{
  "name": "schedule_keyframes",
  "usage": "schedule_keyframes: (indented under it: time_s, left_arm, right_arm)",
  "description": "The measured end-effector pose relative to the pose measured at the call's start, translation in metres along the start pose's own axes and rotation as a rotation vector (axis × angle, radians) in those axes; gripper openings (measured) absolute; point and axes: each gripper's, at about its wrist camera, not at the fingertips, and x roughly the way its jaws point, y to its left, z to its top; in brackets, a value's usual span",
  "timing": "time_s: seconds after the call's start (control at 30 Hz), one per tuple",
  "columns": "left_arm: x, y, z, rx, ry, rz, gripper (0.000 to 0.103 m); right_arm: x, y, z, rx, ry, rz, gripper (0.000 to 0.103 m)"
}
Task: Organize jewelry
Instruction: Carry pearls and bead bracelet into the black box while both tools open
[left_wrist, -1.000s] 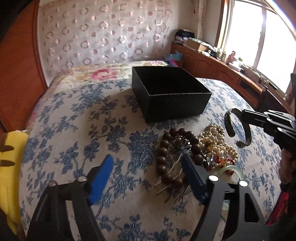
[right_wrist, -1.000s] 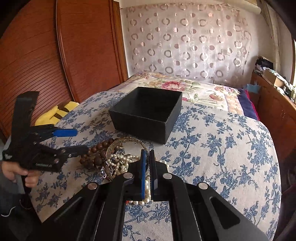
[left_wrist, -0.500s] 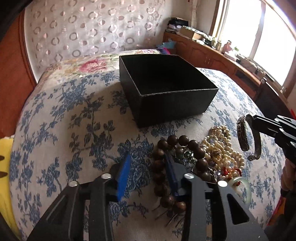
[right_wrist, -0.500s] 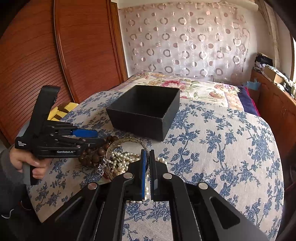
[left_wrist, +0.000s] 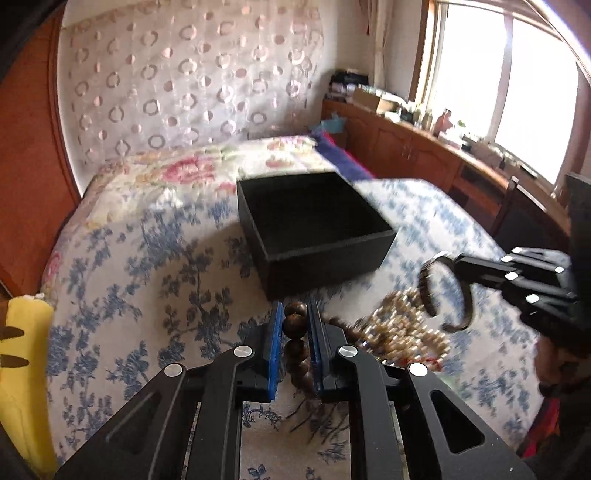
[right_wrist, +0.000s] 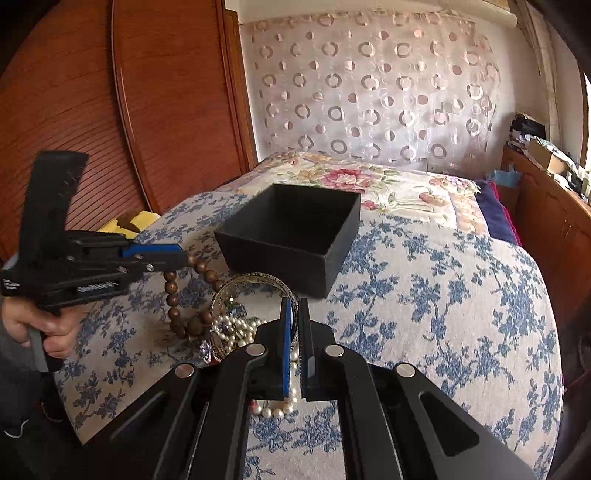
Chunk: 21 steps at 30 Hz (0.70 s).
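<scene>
Black box top open, clear from above; bedspread right of it free; jewelry pile blocks near side.

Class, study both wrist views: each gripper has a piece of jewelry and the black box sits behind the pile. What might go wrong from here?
1. The left gripper is closing on a single bead of the wooden bead bracelet; the round bead may slip out.
2. Its loop hangs into the pearl necklace pile and may snag and drag pearls.
3. The right gripper pinches only the metal bangle rim, so the bangle could twist free before the black box.
</scene>
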Motion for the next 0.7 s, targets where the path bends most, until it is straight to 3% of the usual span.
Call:
schedule_keyframes:
  time_s: [0.27, 0.7]
  left_arm:
    - [-0.027, -0.005, 0.021, 0.014, -0.086, 0.010, 0.012]
    - [-0.035, 0.002, 0.057, 0.026, -0.143, 0.051, 0.012]
  right_arm:
    - [0.010, 0.001, 0.024, -0.026, -0.026, -0.009, 0.004]
    - [0.056, -0.011, 0.070, -0.034, -0.028, -0.054, 0.004]
